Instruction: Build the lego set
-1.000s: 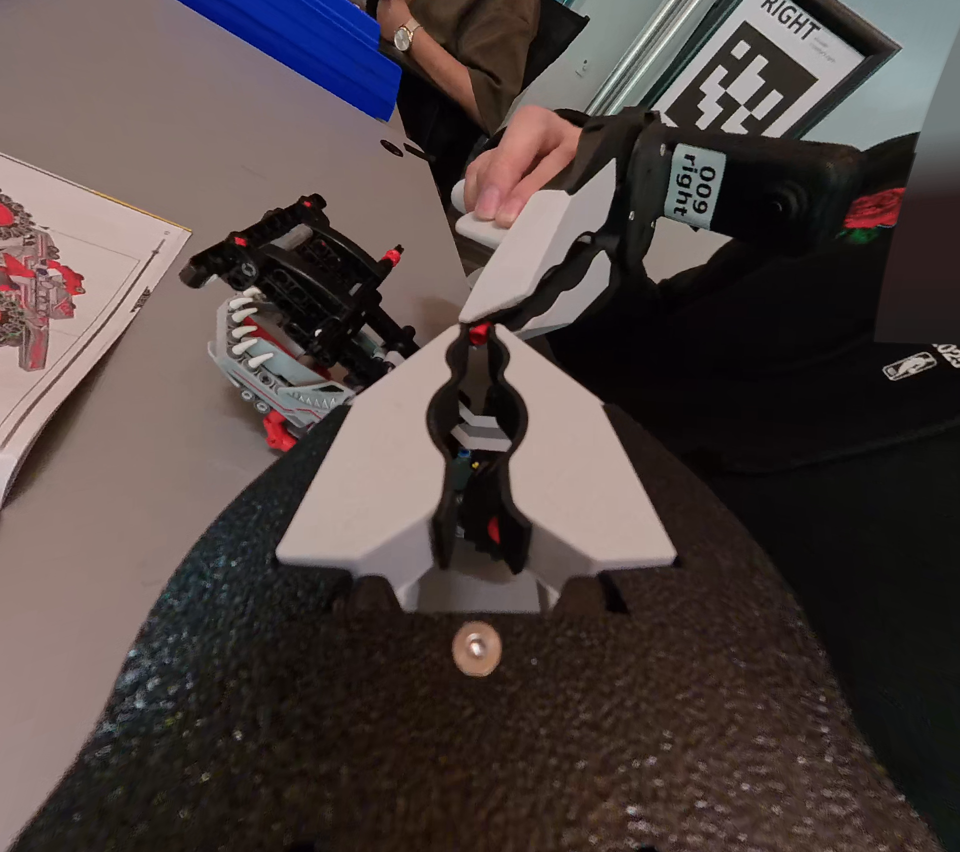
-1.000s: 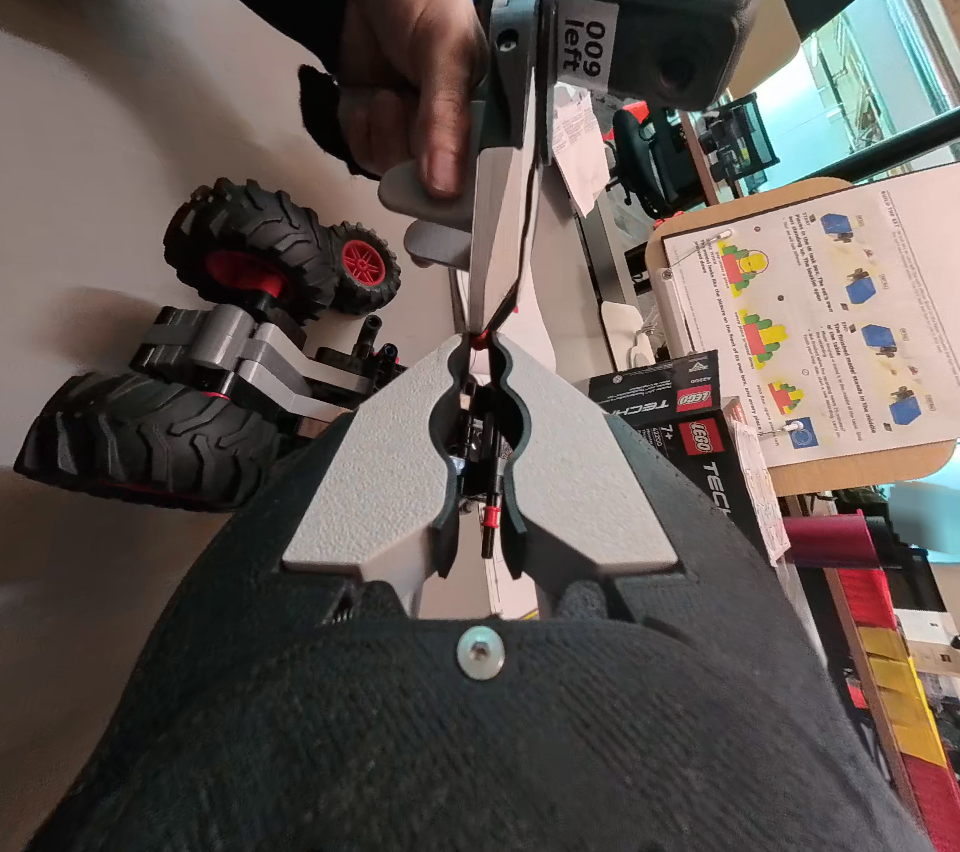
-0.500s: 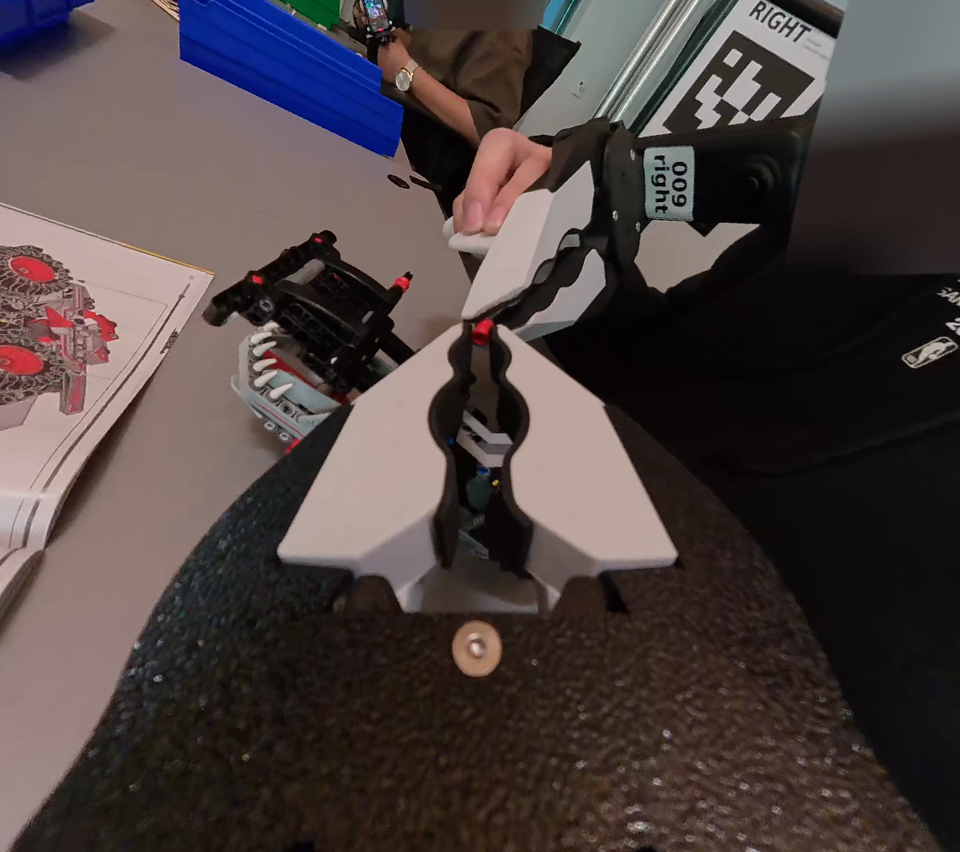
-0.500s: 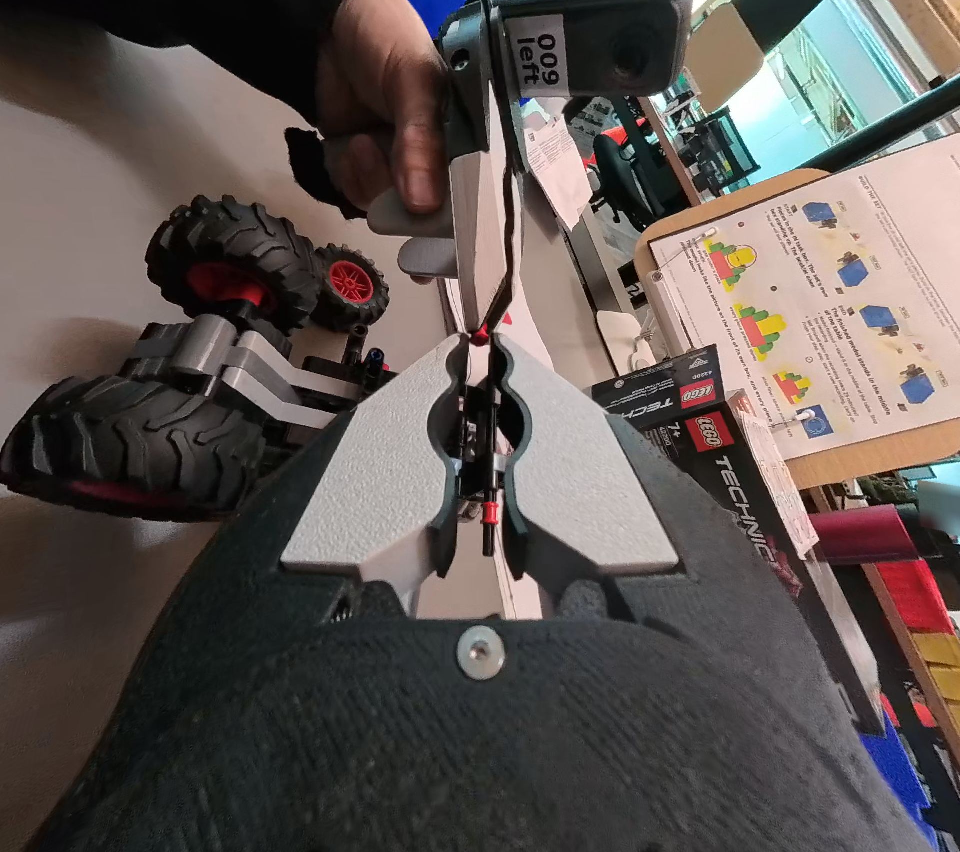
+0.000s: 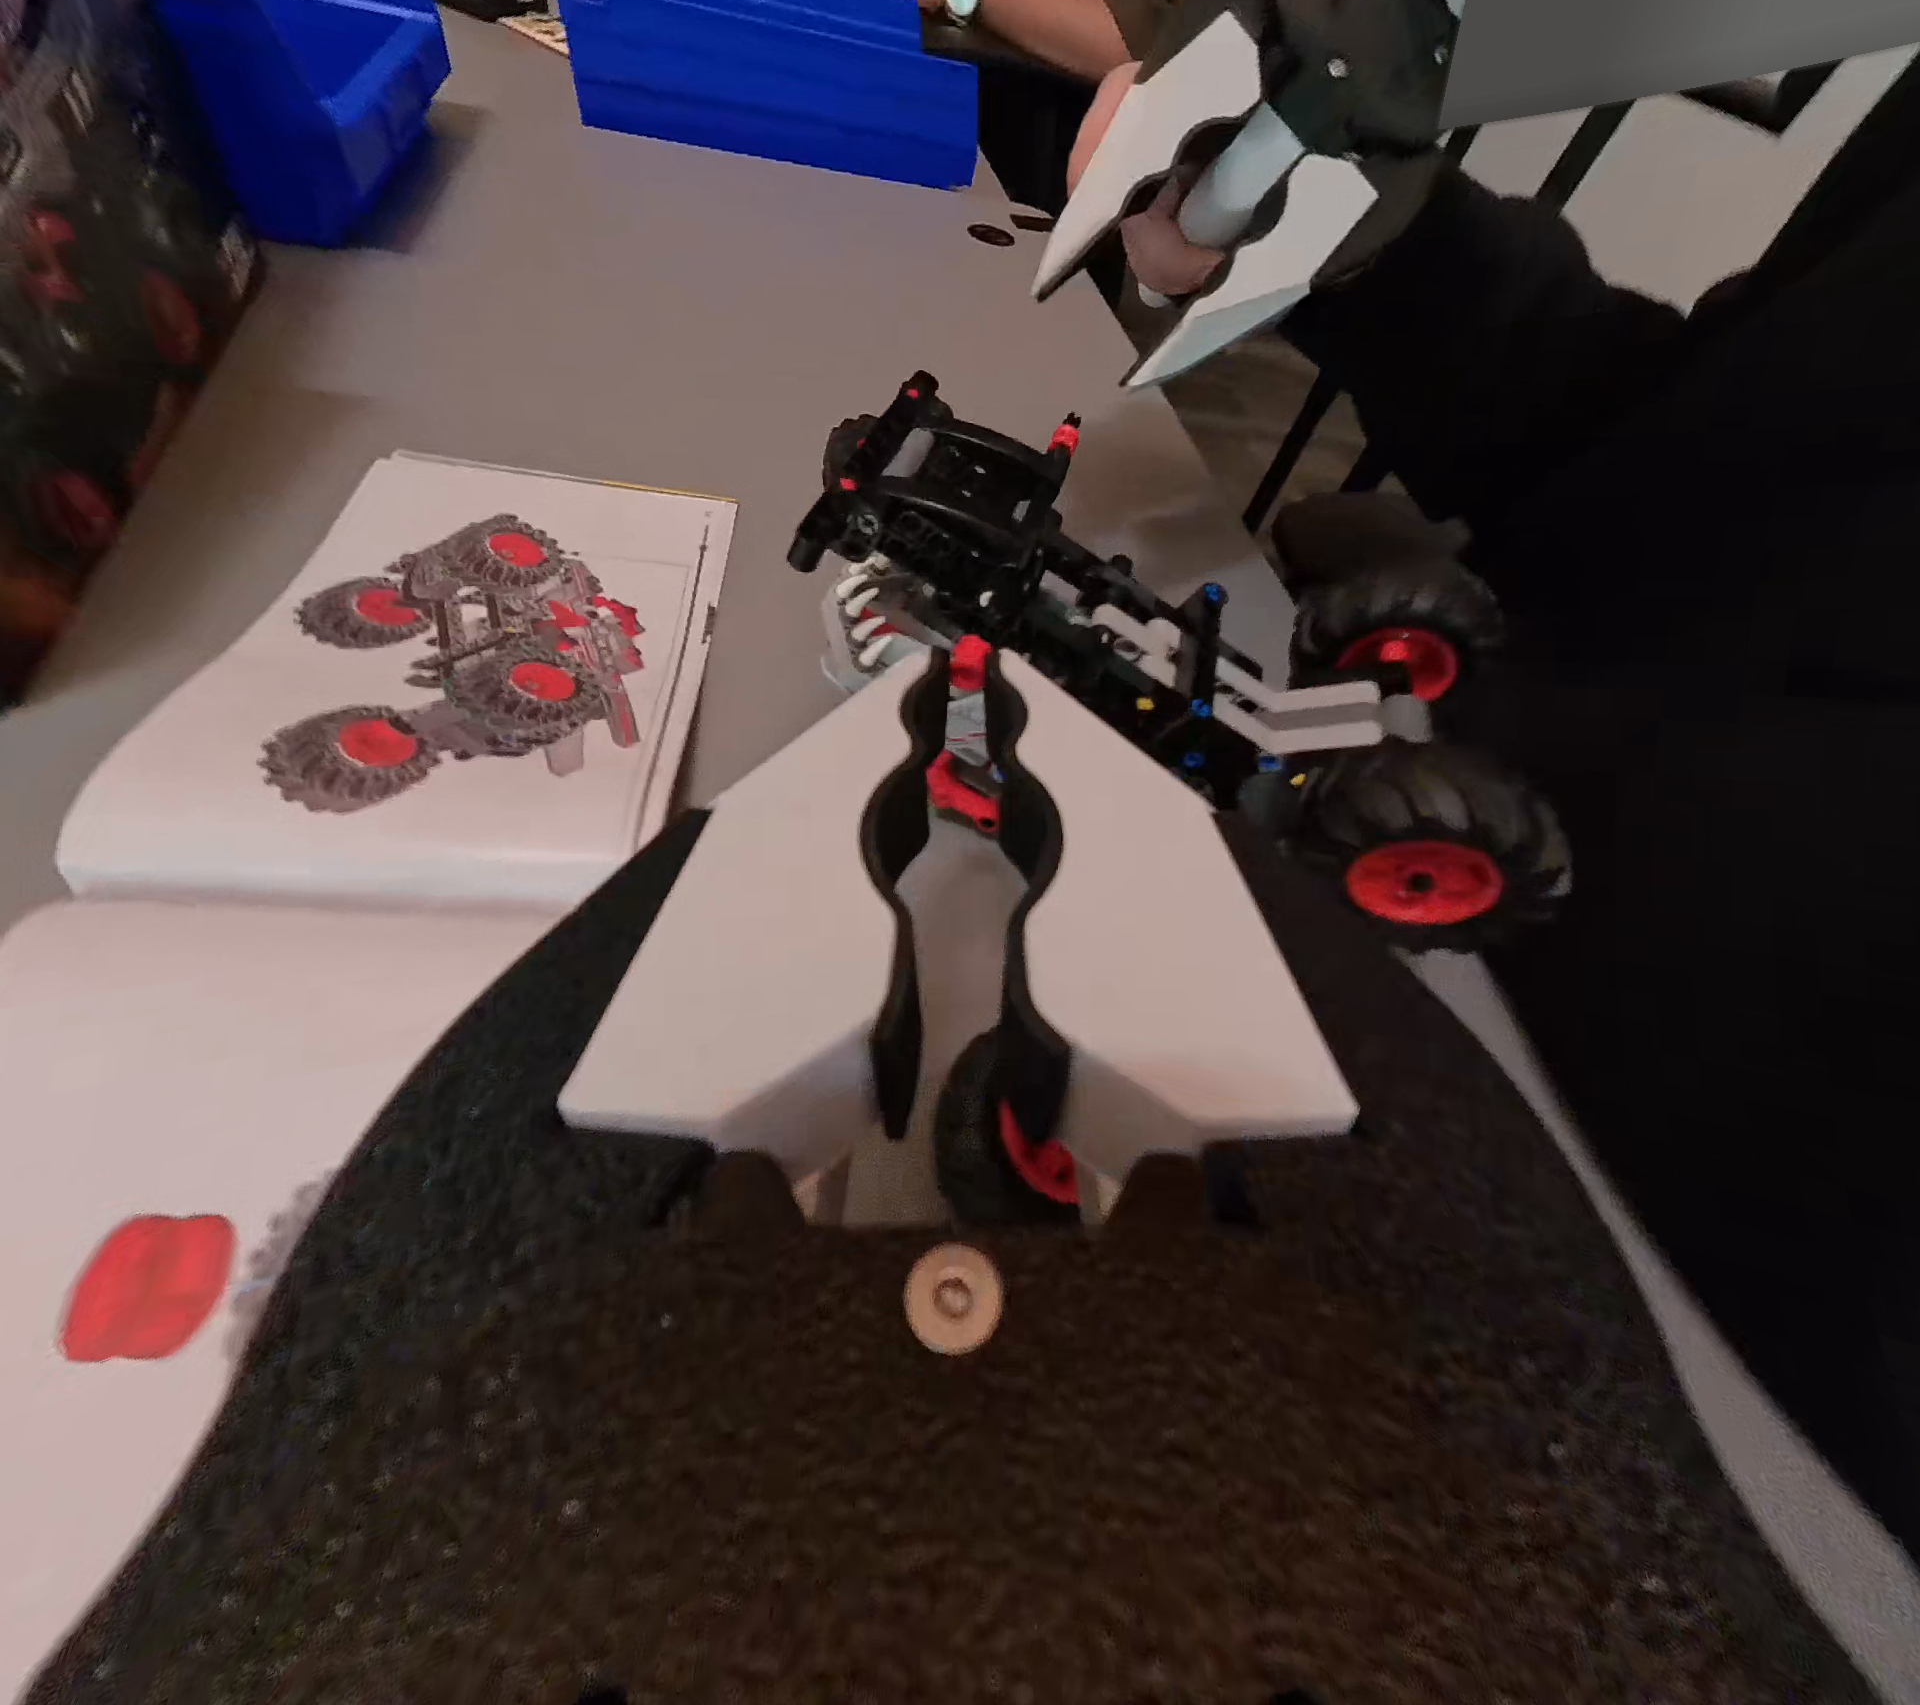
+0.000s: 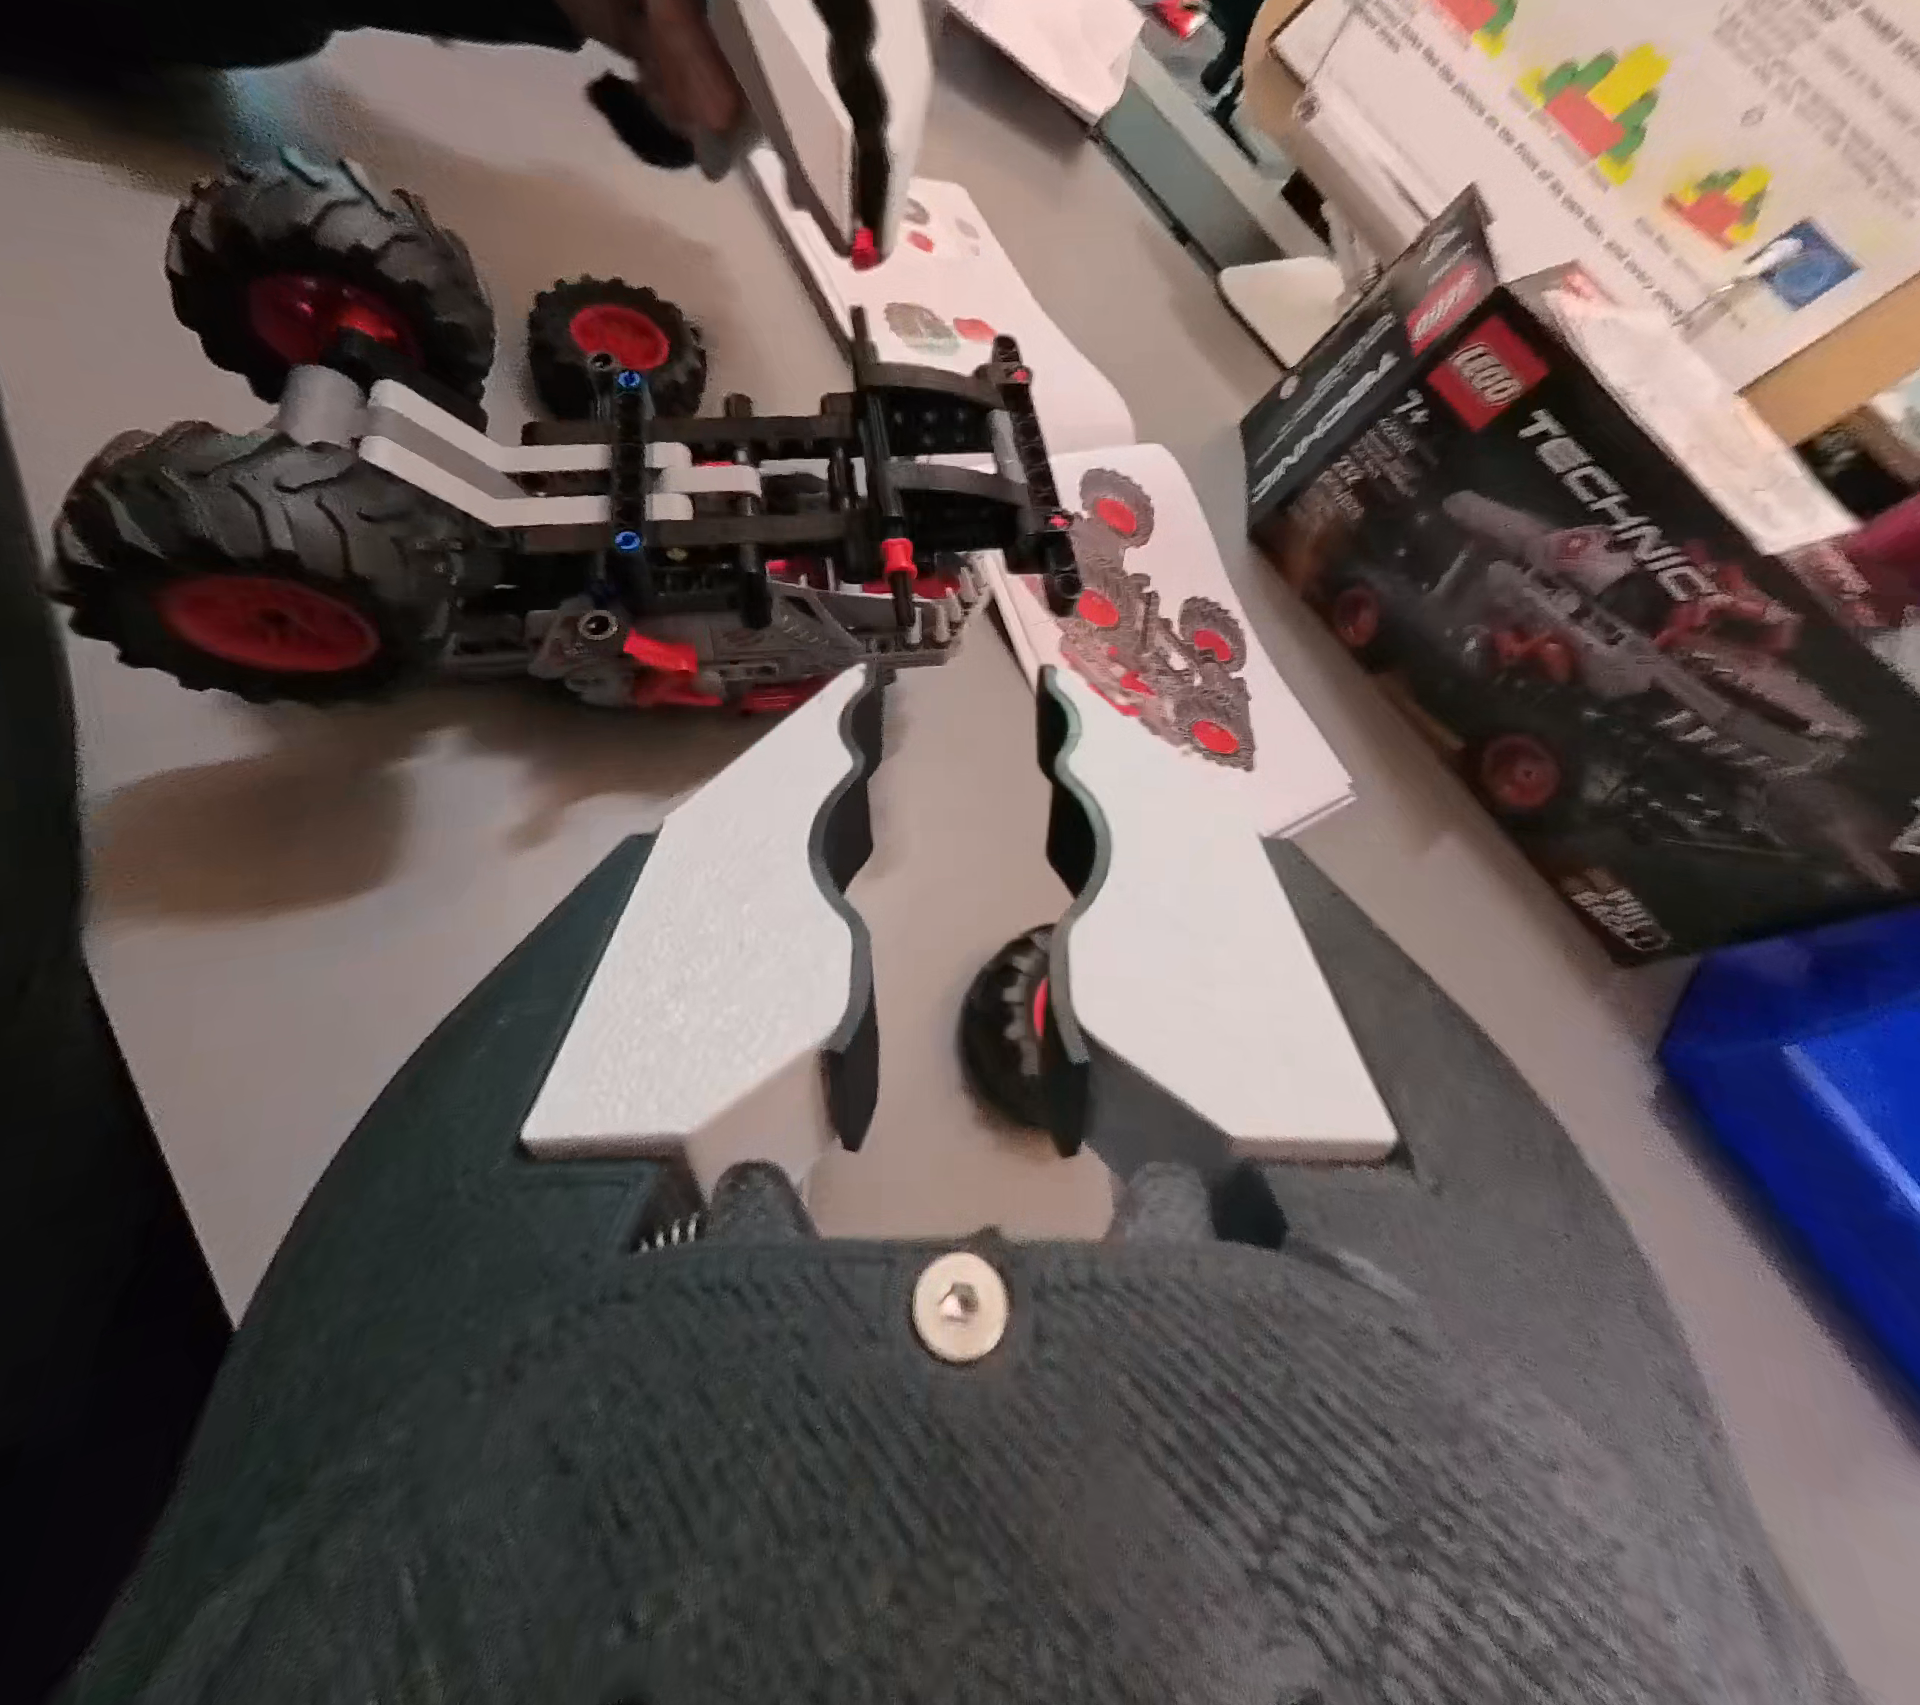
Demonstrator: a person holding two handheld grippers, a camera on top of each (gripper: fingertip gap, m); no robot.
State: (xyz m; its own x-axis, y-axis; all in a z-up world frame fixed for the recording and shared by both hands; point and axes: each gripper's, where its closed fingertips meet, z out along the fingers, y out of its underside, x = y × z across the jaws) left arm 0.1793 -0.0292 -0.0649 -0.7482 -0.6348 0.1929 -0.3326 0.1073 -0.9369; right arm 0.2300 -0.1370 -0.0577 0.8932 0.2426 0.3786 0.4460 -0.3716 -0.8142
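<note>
From where I stand, the left gripper (image 5: 961, 668) has its fingers pinched nearly together on a small red peg (image 5: 968, 661) right at the tips. Off to the left of those fingers the instruction booklet (image 5: 416, 689) lies open on the grey table (image 5: 582, 325), with two blue bins (image 5: 769, 66) farther out beyond it. Just past the fingertips and running off to their right sits the half-built truck (image 5: 1101, 616), black frame up, big black tyres with red hubs at its far right end. A loose small wheel (image 5: 1013, 1125) shows low between the finger bases.

The right gripper (image 6: 956, 699) is held with its fingers spread apart and nothing between them. The truck lies ahead and to the left of its fingertips, resting on the table, its chassis pointing toward the booklet. To the right of the fingers stands the dark set box (image 6: 1558, 554).
</note>
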